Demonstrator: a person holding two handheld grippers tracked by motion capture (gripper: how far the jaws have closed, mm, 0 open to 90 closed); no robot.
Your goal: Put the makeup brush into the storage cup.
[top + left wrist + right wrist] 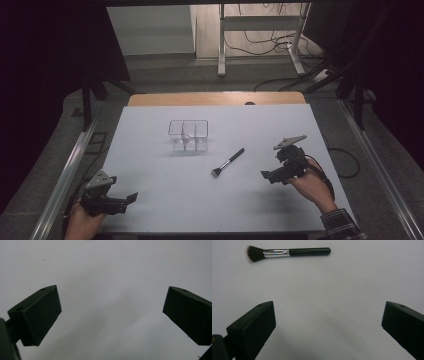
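Note:
A makeup brush with a black handle, silver ferrule and dark bristles lies on the white table, its bristles toward the near left. In the right gripper view the brush lies flat ahead of the jaws. A clear plastic organizer with compartments stands empty behind it. My right gripper hovers open to the right of the brush, pointing left, and its jaws stand wide apart with nothing between them. My left gripper rests open at the near left corner, its jaws spread over bare table.
The white table has a wooden strip along its far edge. Metal rails run along both sides. Beyond the table stand a white frame and loose cables on the floor.

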